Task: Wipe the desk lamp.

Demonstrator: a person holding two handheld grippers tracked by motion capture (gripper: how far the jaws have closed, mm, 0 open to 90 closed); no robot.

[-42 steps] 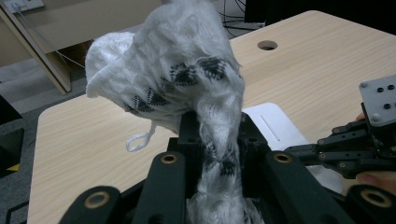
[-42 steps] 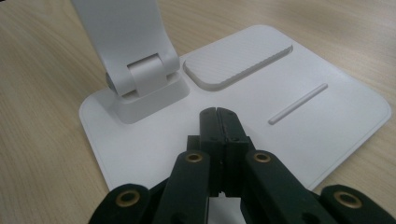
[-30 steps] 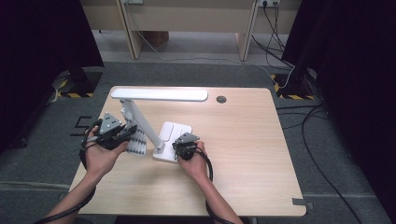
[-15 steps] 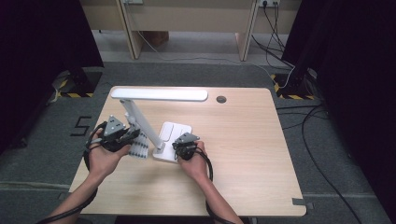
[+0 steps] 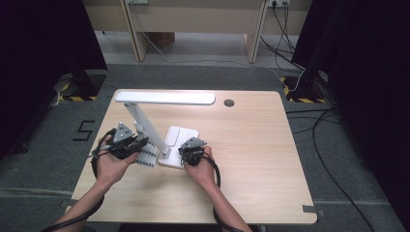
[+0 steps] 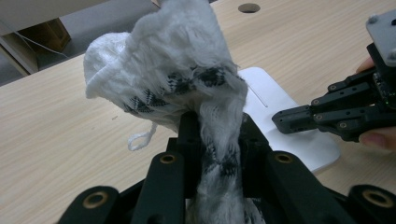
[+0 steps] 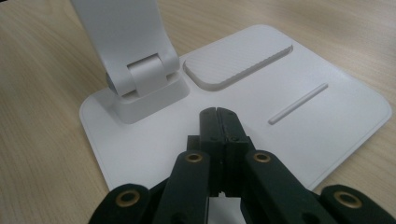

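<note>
A white desk lamp stands on the table, its flat base [image 5: 180, 137] in the middle and its arm [image 5: 145, 126] leaning up to the long head [image 5: 164, 98]. My left gripper [image 5: 139, 145] is left of the arm, shut on a white knitted cloth [image 6: 163, 60] with a black pattern, which bunches above the jaws [image 6: 217, 126]. The cloth [image 5: 148, 155] hangs down onto the table beside the base. My right gripper [image 7: 217, 113] is shut with nothing in it, its tips just over the base [image 7: 327, 116] near the arm's hinge [image 7: 142, 79]. It is at the base's near edge [image 5: 183, 151].
The base carries a raised pad [image 7: 238, 58] and a thin ridge [image 7: 299, 102]. A round cable hole [image 5: 228, 102] sits at the far edge of the wooden table [image 5: 256, 159]. Cables lie on the floor at the right.
My left gripper has drifted slightly right, toward the lamp arm, with the cloth still in it. The right gripper has stayed put.
</note>
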